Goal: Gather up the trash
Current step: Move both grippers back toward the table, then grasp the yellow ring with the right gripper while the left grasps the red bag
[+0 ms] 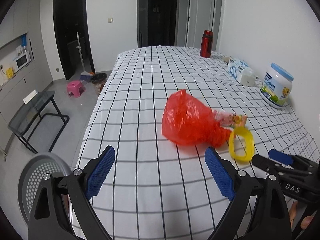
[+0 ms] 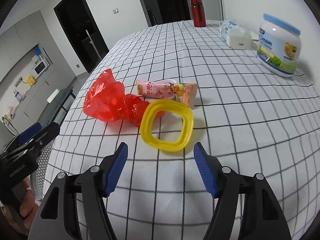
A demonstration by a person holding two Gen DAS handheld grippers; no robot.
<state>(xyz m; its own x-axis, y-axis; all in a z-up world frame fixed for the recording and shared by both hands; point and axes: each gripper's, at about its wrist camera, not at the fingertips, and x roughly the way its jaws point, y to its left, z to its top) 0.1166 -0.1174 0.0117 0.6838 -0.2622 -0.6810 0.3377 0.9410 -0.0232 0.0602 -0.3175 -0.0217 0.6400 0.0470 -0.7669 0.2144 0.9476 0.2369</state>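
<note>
A crumpled red plastic bag (image 1: 188,120) lies on the checked tablecloth (image 1: 140,104); it also shows in the right wrist view (image 2: 112,102). A pink snack wrapper (image 2: 166,92) lies behind it, partly hidden in the left wrist view (image 1: 232,120). A yellow plastic ring (image 2: 167,128) lies in front of the wrapper, touching the bag; it also shows in the left wrist view (image 1: 242,145). My left gripper (image 1: 160,172) is open and empty, just short of the bag. My right gripper (image 2: 161,170) is open and empty, just short of the ring.
A grey perforated bin (image 1: 40,180) stands at the table's near left edge. A white jar with a blue lid (image 1: 277,86), a tissue pack (image 1: 239,70) and a red bottle (image 1: 206,44) stand along the wall side. A second bin (image 1: 98,83) and pink stool (image 1: 75,88) are on the floor.
</note>
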